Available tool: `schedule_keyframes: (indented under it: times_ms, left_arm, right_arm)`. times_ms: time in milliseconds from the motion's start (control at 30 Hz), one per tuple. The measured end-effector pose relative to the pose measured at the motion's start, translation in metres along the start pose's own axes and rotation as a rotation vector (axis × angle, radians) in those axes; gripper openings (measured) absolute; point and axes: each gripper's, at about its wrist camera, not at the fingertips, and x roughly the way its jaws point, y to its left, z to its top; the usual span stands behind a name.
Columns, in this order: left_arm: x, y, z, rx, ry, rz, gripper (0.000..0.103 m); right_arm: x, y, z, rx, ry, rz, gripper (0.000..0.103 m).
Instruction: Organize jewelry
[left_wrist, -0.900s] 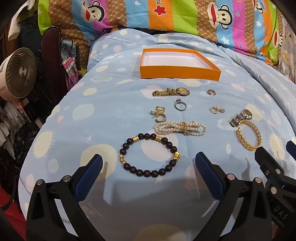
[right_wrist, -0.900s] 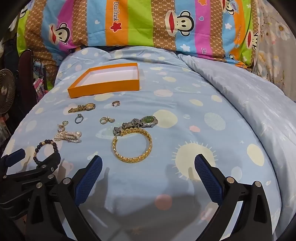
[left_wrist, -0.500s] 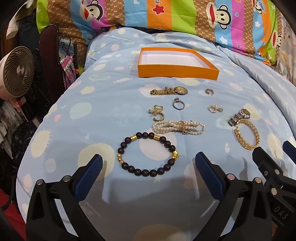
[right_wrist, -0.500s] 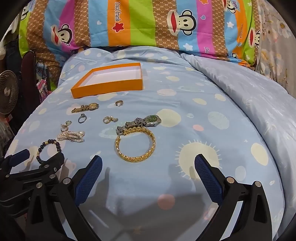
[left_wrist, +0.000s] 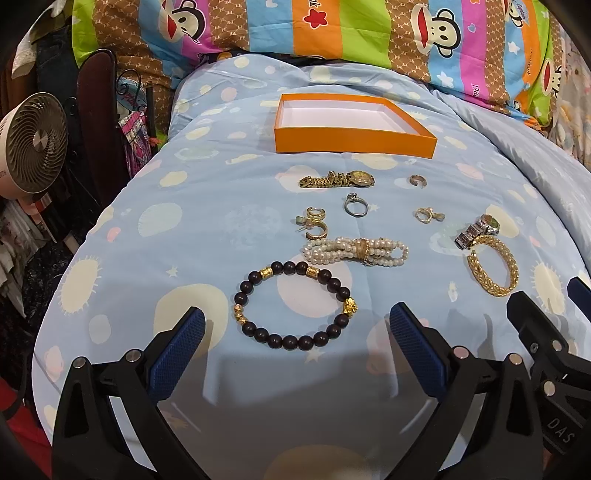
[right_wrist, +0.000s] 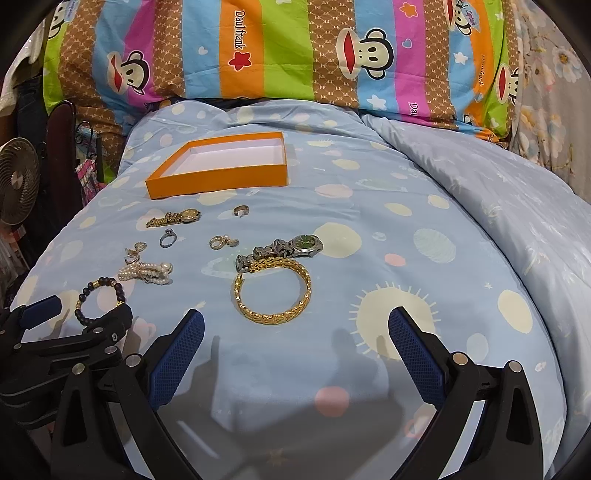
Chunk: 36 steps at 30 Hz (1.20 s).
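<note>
Soft, rumpled blue duvet (left_wrist: 207, 206) under everything: likely to dimple under a downward press and let small pieces slide or sink into a fold.

Orange box (left_wrist: 354, 138) at upper centre of the left view, open and empty, well apart from both grippers; light enough, probably, to skate across the fabric if nudged by a loaded finger on the way in.

Left gripper (left_wrist: 295, 332) at lower centre, spread wide and holding nothing, poised just short of the dark bead bracelet (left_wrist: 293, 304). Risk of one pad riding over the beads instead of hooking the loop (round beads, slippery cloth), or of dragging it into the pearl bracelet (left_wrist: 356, 251) just above.

Right gripper (right_wrist: 295, 332) at lower centre of its own view, likewise spread and empty, near the gold chain bracelet (right_wrist: 273, 291). That bracelet touching the silver watch (right_wrist: 280, 251) at its upper edge: chance of lifting both, or snagging links.

Smallest and hardest: silver ring (left_wrist: 356, 208), gold earrings (left_wrist: 316, 225), small rings at mid-right. Easily pinched together with fabric, or flicked away.
</note>
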Motion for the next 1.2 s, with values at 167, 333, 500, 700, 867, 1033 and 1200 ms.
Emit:
schedule_keyframes:
  times_ms: [167, 333, 500, 700, 867, 1033, 1200]
  left_arm:
    - [-0.001, 0.001, 0.000, 0.005, -0.003, 0.004, 0.098]
    - [-0.006, 0.001, -0.007, 0.015, 0.012, 0.008, 0.098]
    - [-0.012, 0.003, -0.014, 0.008, 0.030, 0.000, 0.098]
    - [-0.017, 0.006, -0.011, 0.011, 0.054, -0.002, 0.098]
    - [-0.023, 0.010, -0.009, 0.003, 0.072, -0.013, 0.098]
    - [-0.027, 0.017, -0.008, -0.014, 0.090, -0.021, 0.098]
    - [-0.031, 0.021, -0.007, -0.028, 0.096, -0.022, 0.098]
  right_arm:
    - [-0.003, 0.000, -0.001, -0.016, 0.001, -0.001, 0.098]
    - [-0.008, 0.003, -0.007, -0.062, 0.019, -0.017, 0.098]
    - [-0.010, 0.000, -0.011, -0.050, 0.048, -0.013, 0.098]
    - [-0.015, 0.002, -0.008, -0.053, 0.051, -0.012, 0.098]
    - [-0.022, 0.005, -0.004, -0.062, 0.044, -0.012, 0.098]
    - [-0.024, 0.007, -0.002, -0.058, 0.047, -0.004, 0.098]
    - [-0.025, 0.008, -0.001, -0.057, 0.049, -0.001, 0.098]
